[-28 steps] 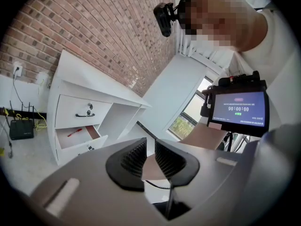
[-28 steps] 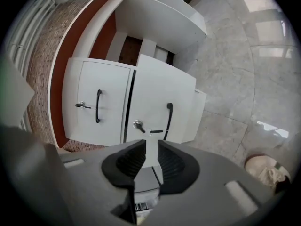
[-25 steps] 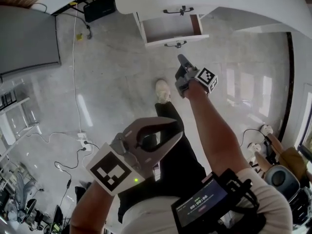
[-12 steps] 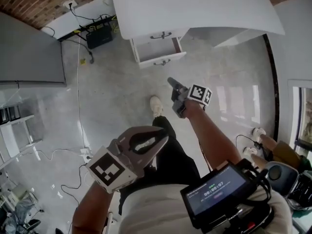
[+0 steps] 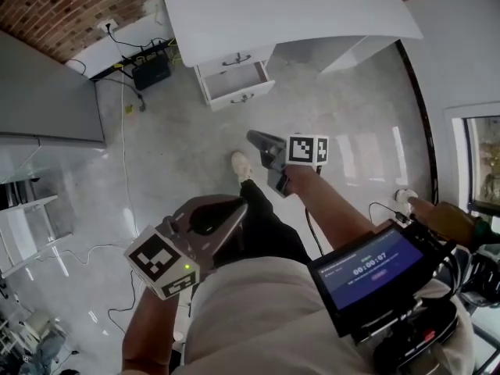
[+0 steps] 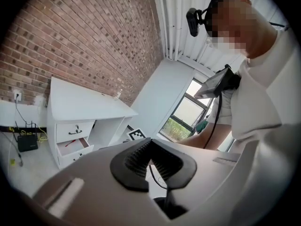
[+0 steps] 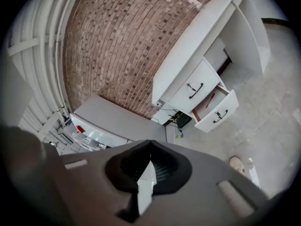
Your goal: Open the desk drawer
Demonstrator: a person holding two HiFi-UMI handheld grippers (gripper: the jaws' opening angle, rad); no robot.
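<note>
Drawer [image 5: 234, 84]: lower of two at the bench's [image 5: 273, 6] left end, its front pulled out past the near edge. A red item [image 7: 210, 99] lies inside. Upper drawer [image 5: 233, 59] is closed. By my reading the task looks done.

Left claw [image 5: 238, 204]: pressed together, empty, held low by the person's body. Right claw [image 5: 255, 138]: also pressed together, empty, pointed toward the bench and well apart from the drawer.

Risks, as judged:
- If more pull is wanted, a closed claw cannot take the handle [image 5: 241, 98]. Reaching in without spreading would bump the front and push the drawer back in.
- Pulling too far could bring it off its runners; no stop is visible.
- Cables [image 5: 126, 162] lie on the floor left of the bench, and a step that way could snag them.

Against a second ago: bench and drawer sit higher and smaller in the head view, with more brick wall showing, so the person has backed off. The right claw is farther from the drawer. The drawer is out by about the same amount. Both claws are closed as before.
</note>
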